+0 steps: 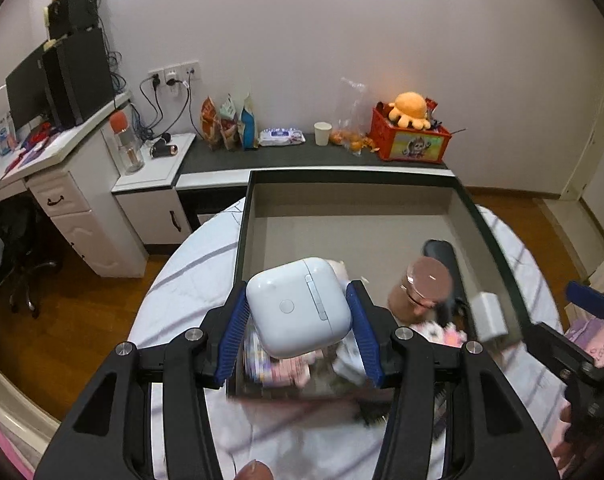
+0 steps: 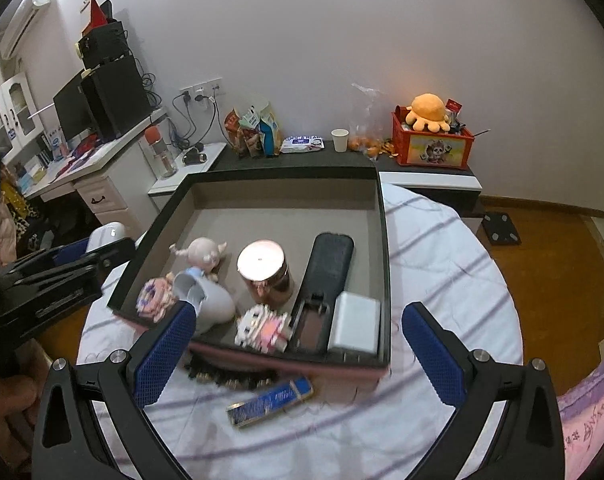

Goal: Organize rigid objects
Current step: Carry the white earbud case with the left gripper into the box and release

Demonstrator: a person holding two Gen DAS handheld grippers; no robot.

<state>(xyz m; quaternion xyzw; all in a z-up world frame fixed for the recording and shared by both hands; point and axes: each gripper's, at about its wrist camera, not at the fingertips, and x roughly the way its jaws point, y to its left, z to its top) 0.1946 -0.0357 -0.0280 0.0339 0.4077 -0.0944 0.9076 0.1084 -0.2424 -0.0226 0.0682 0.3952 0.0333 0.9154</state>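
My left tool (image 1: 300, 316) grips a white earbud case (image 1: 298, 306) above the near-left part of the open box (image 2: 385, 264) — its hinge seam runs away from me, button face up. Inside the box lie a doll (image 2: 204, 258), copper tin (image 2: 266, 270), black remote (image 2: 322, 280), white charger (image 2: 354, 326) and block figures (image 2: 264, 328); the far half shows bare floor. My right tool (image 2: 298, 354) hangs open over the near rim — a blue lighter (image 2: 270, 402) lies on the bed (image 2: 442, 240) below it.

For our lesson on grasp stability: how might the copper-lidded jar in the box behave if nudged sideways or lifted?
The copper-lidded jar stands upright and looks fairly squat, so it probably slides before tipping. Its shiny, round sides look slippery for flat pads. Once toppled, it would likely roll into the black case close beside it.
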